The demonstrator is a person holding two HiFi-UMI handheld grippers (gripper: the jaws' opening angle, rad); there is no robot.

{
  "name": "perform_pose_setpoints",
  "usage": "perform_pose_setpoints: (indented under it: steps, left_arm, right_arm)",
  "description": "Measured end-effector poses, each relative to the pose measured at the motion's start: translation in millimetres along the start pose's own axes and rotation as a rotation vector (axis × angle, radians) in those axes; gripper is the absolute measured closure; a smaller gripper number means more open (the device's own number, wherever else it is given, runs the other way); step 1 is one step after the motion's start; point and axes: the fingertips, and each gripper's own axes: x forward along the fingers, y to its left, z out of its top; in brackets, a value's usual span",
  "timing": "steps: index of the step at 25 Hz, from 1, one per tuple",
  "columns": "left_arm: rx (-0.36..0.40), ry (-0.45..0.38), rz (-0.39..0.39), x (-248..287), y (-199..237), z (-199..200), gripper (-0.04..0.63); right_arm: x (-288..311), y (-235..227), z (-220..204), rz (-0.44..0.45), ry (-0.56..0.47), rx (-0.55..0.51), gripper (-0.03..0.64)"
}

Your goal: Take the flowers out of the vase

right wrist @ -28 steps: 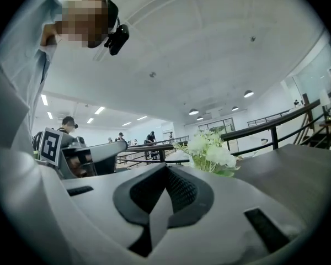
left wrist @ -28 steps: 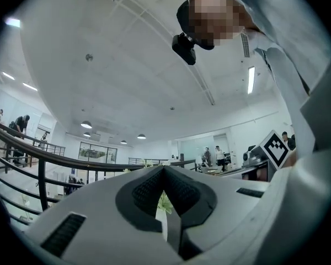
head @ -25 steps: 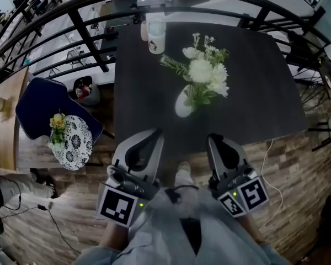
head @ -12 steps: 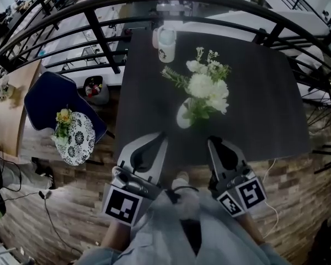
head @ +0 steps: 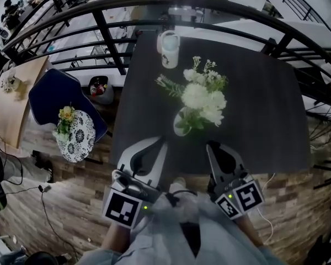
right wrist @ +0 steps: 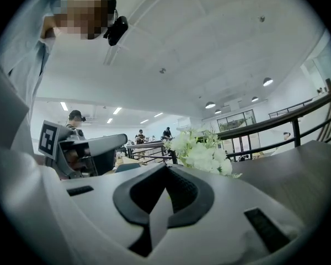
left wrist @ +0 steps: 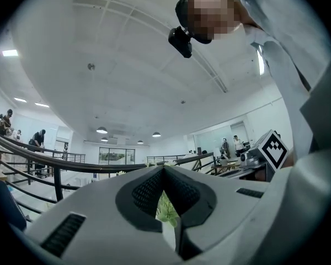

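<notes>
The flowers (head: 201,95), a white bunch with green sprigs, stand in the vase (head: 182,123) on the dark table (head: 265,120) in the head view. A cup (head: 169,47) sits well beyond the vase. The left tongs (head: 158,142) and right tongs (head: 212,147) hover on the vase's near side, one to each side of it, touching nothing. The left gripper view shows its jaws tip to tip and empty, with leaves of the bunch glimpsed through the slot beneath. The right gripper view shows its jaws likewise together and empty, the blooms ahead and slightly right. The vase looks small and top-heavy, so pulling the stems with nothing steadying it would likely tip or drag it. Closed tongs pushed in could crush petals.
</notes>
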Motion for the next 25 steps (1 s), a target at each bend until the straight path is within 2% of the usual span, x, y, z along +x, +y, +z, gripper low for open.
perform_pose_setpoints:
  steps: [4,11,16,23,25]
  left_arm:
    - [0.015,-0.012,0.042,8.9,-2.4,6.3,0.597]
    - [0.029,0.006,0.076,11.4,-9.3,7.4,0.597]
    - [0.033,0.003,0.087,14.3,-6.1,10.4,0.597]
    - [0.039,0.010,0.063,22.8,4.3,13.6,0.597]
    - [0.036,0.011,0.056,25.8,8.0,13.5,0.597]
  right_arm:
    - [0.0,-11.2,-2.9,0.015,0.015,-0.013,0.614]
    - [4.1,-22.0,-18.0,0.014,0.063,-0.114,0.612]
    - [13.7,-32.9,-29.0,-0.013,0.070,-0.067,0.612]
    - [29.1,-45.2,-38.1,-0.065,0.094,-0.022,0.611]
    - [34.0,-47.3,-39.5,-0.076,0.101,-0.012,0.574]
